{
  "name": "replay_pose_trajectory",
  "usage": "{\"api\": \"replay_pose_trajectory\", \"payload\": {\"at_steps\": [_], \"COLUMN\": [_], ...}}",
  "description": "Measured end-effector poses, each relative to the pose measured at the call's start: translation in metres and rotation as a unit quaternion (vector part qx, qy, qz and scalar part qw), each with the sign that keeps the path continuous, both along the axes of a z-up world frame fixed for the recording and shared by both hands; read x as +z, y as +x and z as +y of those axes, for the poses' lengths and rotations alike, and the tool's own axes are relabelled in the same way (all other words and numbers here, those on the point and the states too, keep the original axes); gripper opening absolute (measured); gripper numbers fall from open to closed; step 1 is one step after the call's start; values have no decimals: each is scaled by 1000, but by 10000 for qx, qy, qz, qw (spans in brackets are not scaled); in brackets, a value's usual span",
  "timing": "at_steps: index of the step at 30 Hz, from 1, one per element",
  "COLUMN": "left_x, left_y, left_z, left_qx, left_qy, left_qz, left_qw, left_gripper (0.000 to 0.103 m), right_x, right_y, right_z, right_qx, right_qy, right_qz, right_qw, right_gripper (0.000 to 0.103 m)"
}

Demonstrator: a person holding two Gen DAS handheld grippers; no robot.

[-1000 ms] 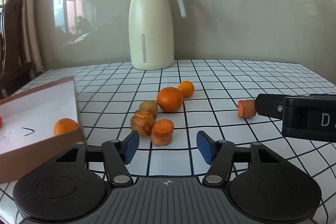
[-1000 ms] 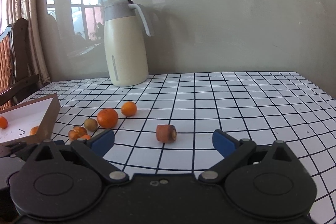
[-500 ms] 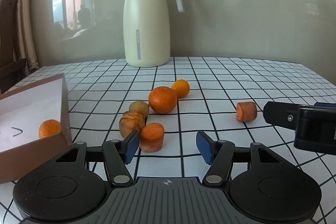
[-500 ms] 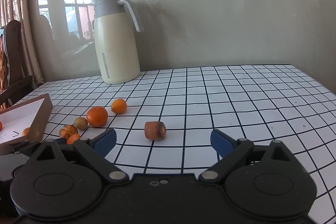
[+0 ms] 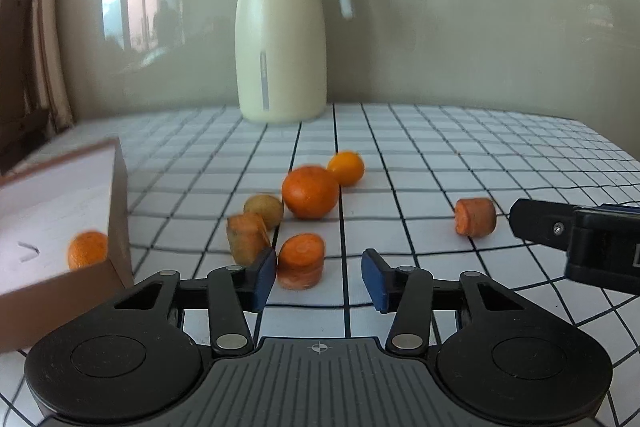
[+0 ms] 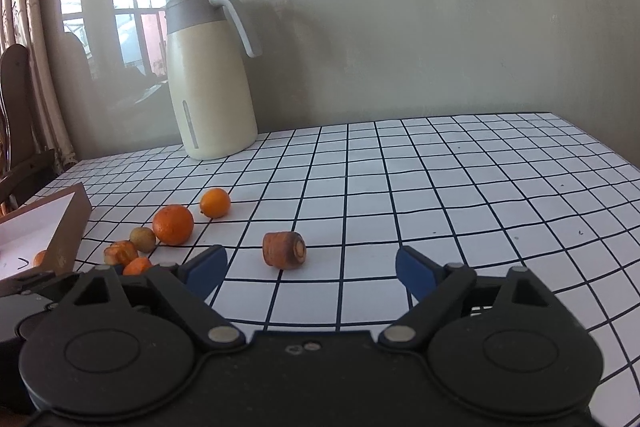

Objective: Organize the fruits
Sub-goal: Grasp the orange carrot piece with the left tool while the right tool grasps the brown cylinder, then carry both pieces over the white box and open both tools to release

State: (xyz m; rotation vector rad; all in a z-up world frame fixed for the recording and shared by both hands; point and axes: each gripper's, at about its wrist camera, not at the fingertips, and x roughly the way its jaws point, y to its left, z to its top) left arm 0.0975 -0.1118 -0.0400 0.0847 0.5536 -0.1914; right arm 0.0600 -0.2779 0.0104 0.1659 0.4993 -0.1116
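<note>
My left gripper [image 5: 319,279] hovers low over the checked table, its jaws closing with an upright carrot chunk [image 5: 301,261] just ahead, by the left pad; the pads do not press on it. Behind it lie another carrot piece [image 5: 247,237], a small brown fruit [image 5: 264,211], a big orange [image 5: 311,191] and a smaller orange [image 5: 346,168]. My right gripper [image 6: 310,273] is also closing, wide apart, with a lone carrot chunk [image 6: 284,249] on the table just beyond its pads. A brown box [image 5: 120,203] at the left holds an orange [image 5: 87,249].
A cream thermos jug [image 5: 280,43] with a grey lid stands at the back against the wall. A dark wooden chair [image 6: 18,131] is beyond the table's left edge. The checked tablecloth [image 6: 460,195] stretches away to the right.
The left gripper's jaws have narrowed and it has edged closer to the upright carrot chunk. The right gripper's jaws have narrowed slightly and the lone carrot chunk looks nearer.
</note>
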Motion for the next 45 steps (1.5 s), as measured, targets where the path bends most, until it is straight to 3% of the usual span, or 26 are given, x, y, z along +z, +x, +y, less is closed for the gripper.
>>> {"api": "replay_pose_trajectory", "payload": {"at_steps": [6, 10, 12, 14, 25, 45], "left_x": [-1, -1, -1, 1, -1, 1], "left_y": [8, 10, 12, 15, 12, -5], "left_z": [6, 3, 4, 7, 5, 15], "left_qx": [90, 58, 65, 86, -71, -156], "left_qy": [-167, -117, -113, -165, -84, -212], "left_qz": [166, 191, 205, 233, 190, 193], "left_qw": [9997, 9997, 9997, 9996, 9998, 9995], "left_gripper": [47, 47, 33, 29, 29, 29], "right_x": [-3, -9, -11, -12, -21, -8], "right_y": [12, 27, 34, 41, 64, 24], "right_z": [1, 0, 2, 4, 14, 24], "right_qx": [14, 78, 115, 170, 192, 762], "right_qy": [29, 184, 242, 265, 159, 302], "right_qz": [79, 293, 362, 427, 634, 480], "right_qw": [10000, 9994, 9990, 9986, 9977, 9955], "right_gripper": [78, 64, 58, 51, 21, 20]}}
